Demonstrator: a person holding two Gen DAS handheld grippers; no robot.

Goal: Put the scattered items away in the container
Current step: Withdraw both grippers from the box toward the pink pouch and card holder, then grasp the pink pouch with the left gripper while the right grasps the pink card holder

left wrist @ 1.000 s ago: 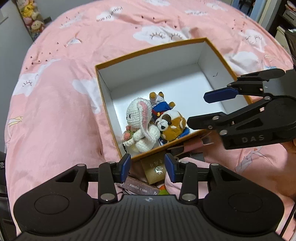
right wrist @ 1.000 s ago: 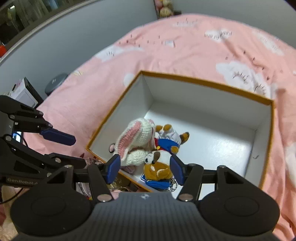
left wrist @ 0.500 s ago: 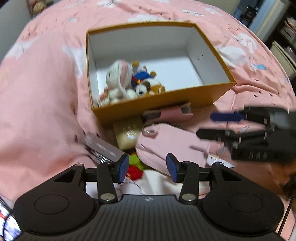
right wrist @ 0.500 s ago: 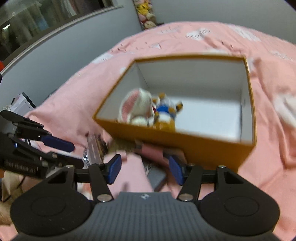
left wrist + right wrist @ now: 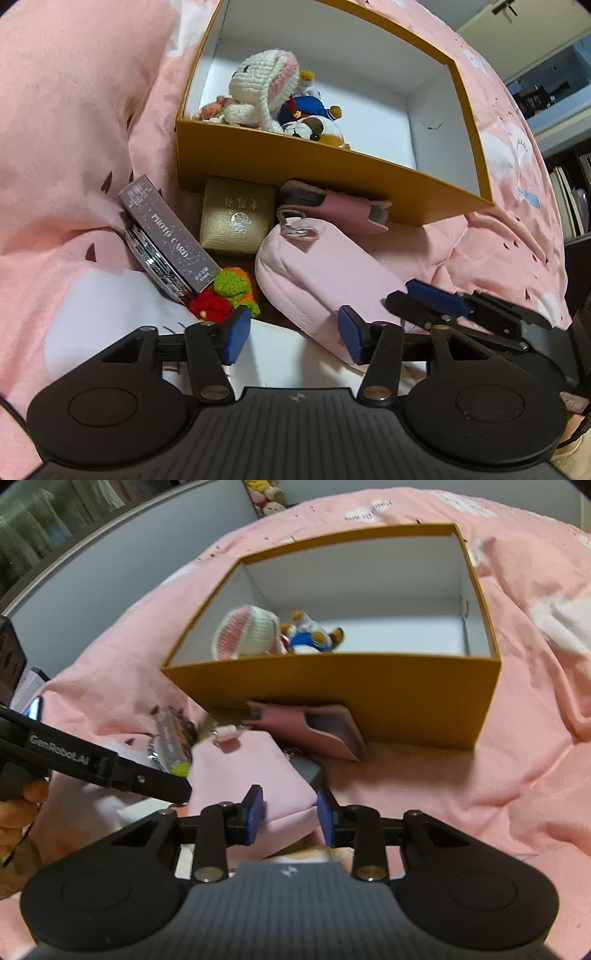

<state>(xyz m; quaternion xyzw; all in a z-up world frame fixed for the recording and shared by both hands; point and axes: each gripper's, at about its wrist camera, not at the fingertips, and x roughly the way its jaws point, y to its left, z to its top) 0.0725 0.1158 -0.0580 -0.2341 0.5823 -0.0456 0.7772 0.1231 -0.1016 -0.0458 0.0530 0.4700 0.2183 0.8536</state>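
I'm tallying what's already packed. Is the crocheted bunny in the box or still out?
In. The crocheted bunny sits inside the orange box, against its near wall.

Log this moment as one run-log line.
stage: reaching | right gripper: open, fingers straddling pink pouch | left gripper: open, empty | box: holds plush toys

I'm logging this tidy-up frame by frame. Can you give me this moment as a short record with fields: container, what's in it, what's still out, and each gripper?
container: orange box, open, on the pink bedspread
inside: crochet bunny, blue plush, brown-and-white plush
still outside: pale pink pouch, gold box, photo card box, crochet vegetables, pink case
left hand-held gripper: open, holding nothing
right hand-held gripper: open, fingers either side of the pouch's near end
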